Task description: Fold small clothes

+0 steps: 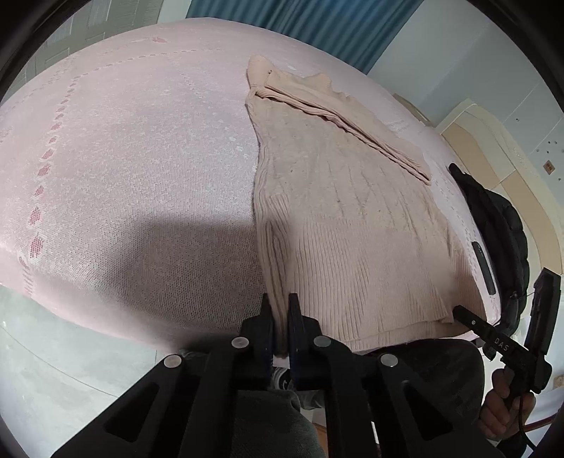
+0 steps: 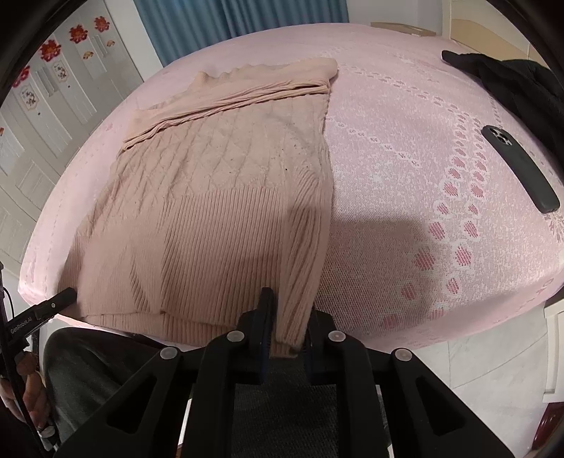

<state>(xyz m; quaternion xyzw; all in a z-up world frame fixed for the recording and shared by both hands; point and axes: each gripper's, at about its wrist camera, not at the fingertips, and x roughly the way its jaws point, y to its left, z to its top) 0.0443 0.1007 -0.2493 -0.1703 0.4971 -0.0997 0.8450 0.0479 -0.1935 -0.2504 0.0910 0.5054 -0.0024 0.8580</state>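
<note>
A beige knitted sweater lies flat on the pink bedspread, its sleeves folded across the top. My left gripper is shut on the sweater's left hem corner at the near bed edge. In the right wrist view the sweater fills the left half, and my right gripper is shut on its right hem corner. The right gripper also shows in the left wrist view at the sweater's other corner. The left gripper's tip shows in the right wrist view.
A black phone lies on the bedspread to the right. A black jacket lies at the far right edge. Blue curtains hang behind the bed. A wardrobe stands at left.
</note>
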